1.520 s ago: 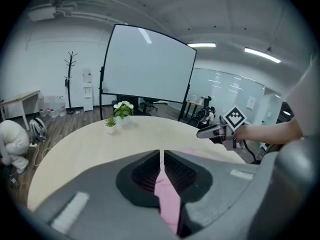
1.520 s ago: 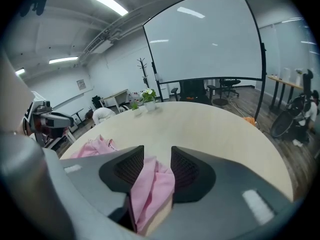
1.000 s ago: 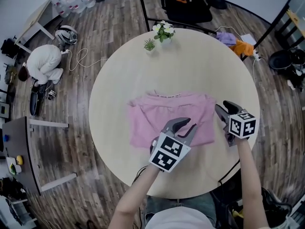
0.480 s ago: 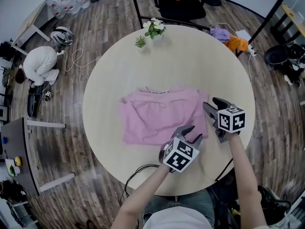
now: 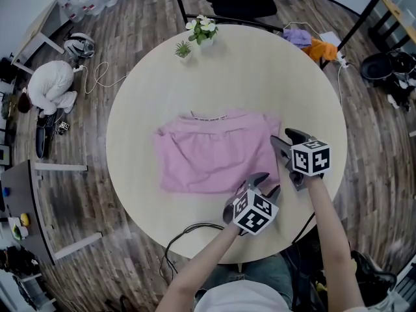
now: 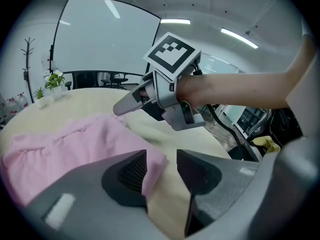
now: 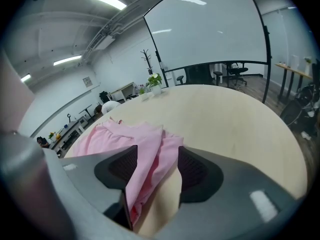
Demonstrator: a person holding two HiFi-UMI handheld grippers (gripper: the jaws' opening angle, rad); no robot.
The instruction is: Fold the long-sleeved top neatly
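The left gripper (image 5: 266, 183) has slid rightward along the near hem of the pink top (image 5: 208, 158) to its near right corner; it now sits close beside the right gripper (image 5: 281, 137).

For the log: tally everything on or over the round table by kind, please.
Pink long-sleeved top: 1
Potted plants: 2 (flowering plant, small green plant)
Hand-held claws: 2 (left claw, right claw), both open at the top's edge
Dark cable at the near edge: 1
Total: 6
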